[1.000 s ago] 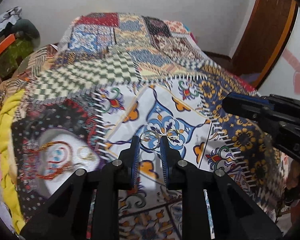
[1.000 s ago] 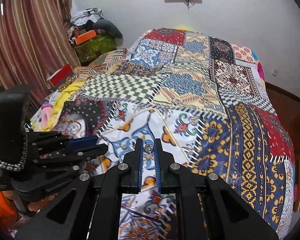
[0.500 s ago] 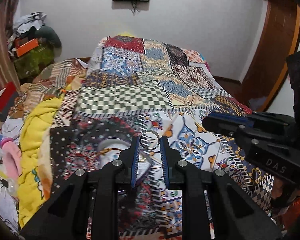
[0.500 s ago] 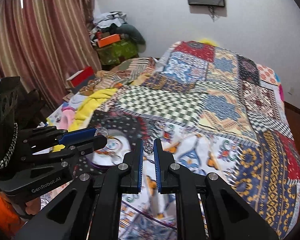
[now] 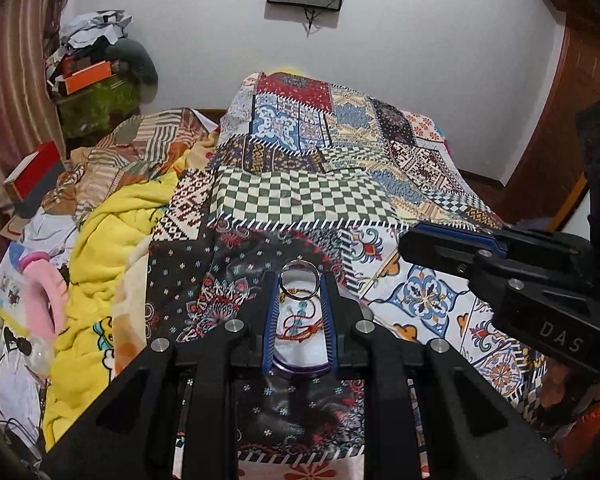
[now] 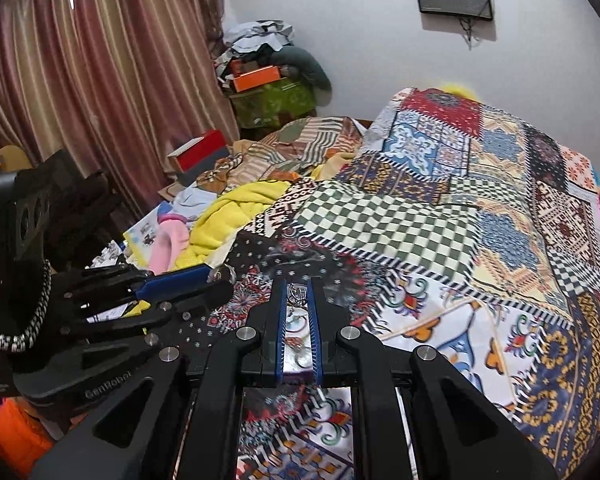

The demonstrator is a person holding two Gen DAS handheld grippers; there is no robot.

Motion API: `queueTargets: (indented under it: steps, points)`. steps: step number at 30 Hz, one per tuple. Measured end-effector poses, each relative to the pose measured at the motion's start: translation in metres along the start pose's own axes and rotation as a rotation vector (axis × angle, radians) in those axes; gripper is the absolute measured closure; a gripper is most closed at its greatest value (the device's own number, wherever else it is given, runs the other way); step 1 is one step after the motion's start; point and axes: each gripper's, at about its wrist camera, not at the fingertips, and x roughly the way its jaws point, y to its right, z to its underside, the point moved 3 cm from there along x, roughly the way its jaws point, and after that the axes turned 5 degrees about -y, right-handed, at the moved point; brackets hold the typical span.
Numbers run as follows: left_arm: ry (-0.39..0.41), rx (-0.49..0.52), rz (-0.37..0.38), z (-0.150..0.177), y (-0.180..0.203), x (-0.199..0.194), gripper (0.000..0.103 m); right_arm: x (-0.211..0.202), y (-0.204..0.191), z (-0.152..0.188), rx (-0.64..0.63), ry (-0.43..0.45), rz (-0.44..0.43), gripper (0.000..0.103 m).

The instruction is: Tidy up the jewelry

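The patchwork bedspread [image 5: 340, 200] lies open and flat ahead toward the wall. To the left, a heap of yellow blanket [image 5: 112, 232] and clothes crowds the bed's edge. The right tool [image 5: 410, 242] juts in from the right, near the left tool [image 5: 300, 280].
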Motion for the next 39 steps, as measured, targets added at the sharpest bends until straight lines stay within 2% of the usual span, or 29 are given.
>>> queueTargets:
  steps: [12, 21, 30, 36, 39]
  points:
    - [-0.098, 0.023, 0.019, 0.024, 0.002, 0.037, 0.083, 0.041, 0.004, 0.008, 0.017, -0.091, -0.019, 0.094]
    - [-0.113, 0.016, 0.023, 0.024, -0.006, 0.049, 0.083, 0.068, 0.010, 0.015, 0.035, -0.160, -0.038, 0.094]
    - [-0.116, 0.006, 0.015, 0.022, -0.010, 0.050, 0.083, 0.072, 0.009, 0.018, 0.042, -0.201, -0.049, 0.093]
    - [-0.105, 0.001, 0.002, 0.018, -0.010, 0.041, 0.083, 0.062, 0.012, 0.017, 0.056, -0.192, -0.031, 0.083]
    - [-0.086, 0.003, -0.006, 0.015, -0.008, 0.033, 0.075, 0.049, 0.015, 0.014, 0.066, -0.165, -0.016, 0.074]
